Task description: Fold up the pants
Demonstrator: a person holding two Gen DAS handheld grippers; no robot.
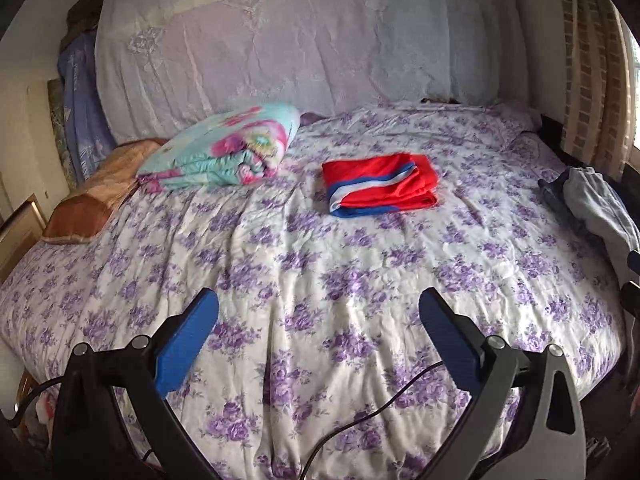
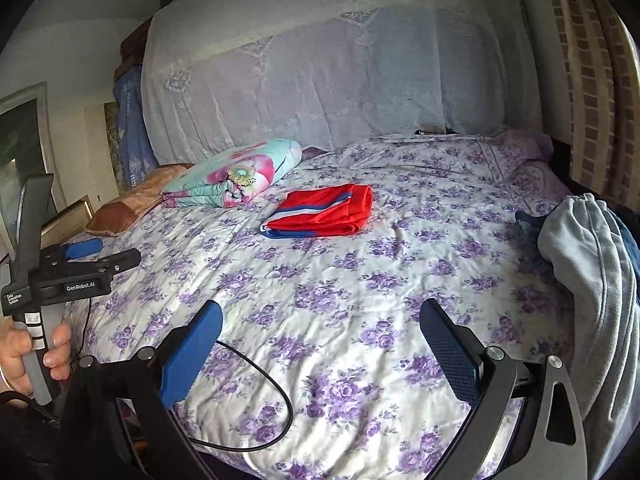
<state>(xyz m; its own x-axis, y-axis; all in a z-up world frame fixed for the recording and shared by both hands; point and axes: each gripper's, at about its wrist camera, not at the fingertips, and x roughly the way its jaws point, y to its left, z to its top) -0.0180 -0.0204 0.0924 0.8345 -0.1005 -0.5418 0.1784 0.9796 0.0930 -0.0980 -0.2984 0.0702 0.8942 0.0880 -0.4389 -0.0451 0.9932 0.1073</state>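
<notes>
Red pants (image 1: 380,189) with white and blue side stripes lie folded in a flat packet in the middle of the bed; they also show in the right wrist view (image 2: 322,211). My left gripper (image 1: 318,306) is open and empty, above the near part of the bed, well short of the pants. It also shows from the side in the right wrist view (image 2: 104,254), held in a hand. My right gripper (image 2: 320,318) is open and empty, also over the near bed, apart from the pants.
The bed has a white sheet with purple flowers (image 1: 320,272). A folded floral quilt (image 1: 224,148) and a brown pillow (image 1: 96,196) lie at the back left. Grey-blue clothing (image 2: 592,280) is piled at the right edge. A black cable (image 2: 260,380) trails over the near edge. A lace-covered headboard (image 1: 300,40) stands behind.
</notes>
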